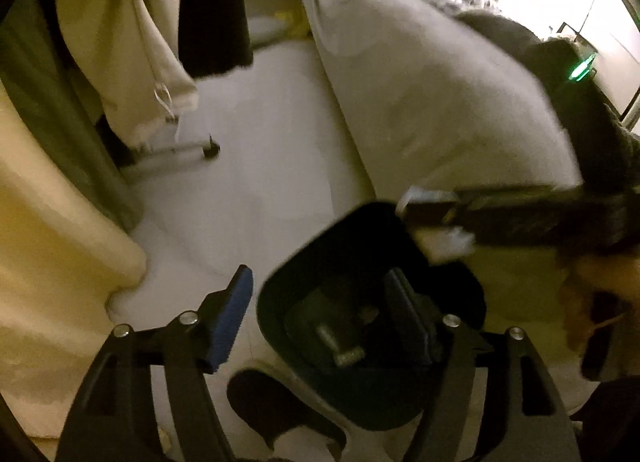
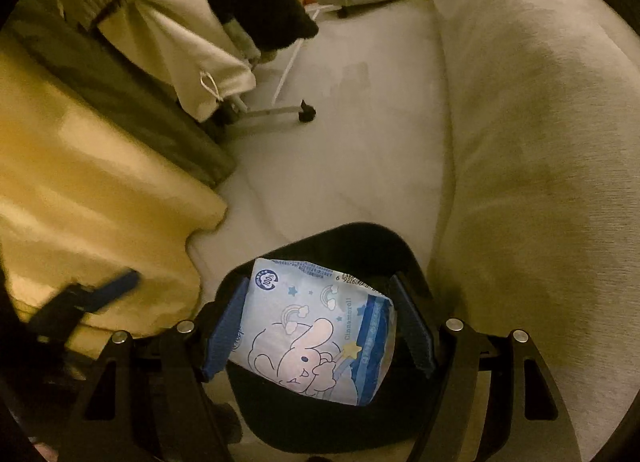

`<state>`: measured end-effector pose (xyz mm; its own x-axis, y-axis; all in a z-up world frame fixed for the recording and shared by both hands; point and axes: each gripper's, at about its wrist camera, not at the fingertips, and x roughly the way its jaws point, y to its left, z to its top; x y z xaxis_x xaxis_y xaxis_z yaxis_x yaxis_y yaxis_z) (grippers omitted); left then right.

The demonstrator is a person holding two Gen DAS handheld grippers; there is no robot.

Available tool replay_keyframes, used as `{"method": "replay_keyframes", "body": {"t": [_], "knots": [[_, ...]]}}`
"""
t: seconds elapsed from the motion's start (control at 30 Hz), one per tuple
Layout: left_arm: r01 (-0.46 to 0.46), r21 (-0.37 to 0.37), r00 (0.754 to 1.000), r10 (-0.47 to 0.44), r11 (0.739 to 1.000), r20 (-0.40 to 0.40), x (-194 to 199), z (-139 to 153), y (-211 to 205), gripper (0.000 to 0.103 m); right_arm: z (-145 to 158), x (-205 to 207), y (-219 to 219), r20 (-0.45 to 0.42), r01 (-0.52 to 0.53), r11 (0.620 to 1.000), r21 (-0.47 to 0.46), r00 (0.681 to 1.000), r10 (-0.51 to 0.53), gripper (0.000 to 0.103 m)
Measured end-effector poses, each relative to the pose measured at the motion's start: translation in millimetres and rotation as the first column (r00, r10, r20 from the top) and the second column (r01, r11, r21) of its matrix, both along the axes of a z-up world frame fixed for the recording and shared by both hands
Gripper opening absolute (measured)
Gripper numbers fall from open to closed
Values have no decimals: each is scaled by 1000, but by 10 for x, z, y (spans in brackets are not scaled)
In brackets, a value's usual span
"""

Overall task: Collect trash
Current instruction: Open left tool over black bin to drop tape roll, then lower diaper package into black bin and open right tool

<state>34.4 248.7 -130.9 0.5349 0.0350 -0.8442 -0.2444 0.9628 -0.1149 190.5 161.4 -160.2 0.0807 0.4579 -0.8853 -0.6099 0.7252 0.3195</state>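
A black trash bin stands on the pale floor beside the bed. My left gripper hangs over it with its blue pads wide apart and nothing between them. A few small pieces lie dimly at the bin's bottom. In the right wrist view my right gripper is shut on a light-blue tissue packet with a cartoon rabbit print, held above the bin. A blurred left finger shows at the left. From the left wrist view, the right gripper's dark body reaches in over the bin's far rim.
A bed with a beige cover runs along the right. Hanging clothes on a wheeled rack and a yellow cloth crowd the left. A dark slipper sits near the bin. Pale floor lies between.
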Motion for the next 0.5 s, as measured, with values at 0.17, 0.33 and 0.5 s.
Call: {"method": "replay_keyframes", "body": {"t": [0.17,0.33,0.5], "knots": [[-2,36,995,-1,999,96,-105,303,22,77,-235,-25,91,-13,-18,998,-60,1000,17,72],[-13,54,987,4,998,161,-199,529,57,77,-468,-82,180,-33,-49,992,-113,998,45,72],[-27,54,978,15,998,208,-254,677,100,74,-606,-138,235,-36,-81,984,-160,996,76,72]]}}
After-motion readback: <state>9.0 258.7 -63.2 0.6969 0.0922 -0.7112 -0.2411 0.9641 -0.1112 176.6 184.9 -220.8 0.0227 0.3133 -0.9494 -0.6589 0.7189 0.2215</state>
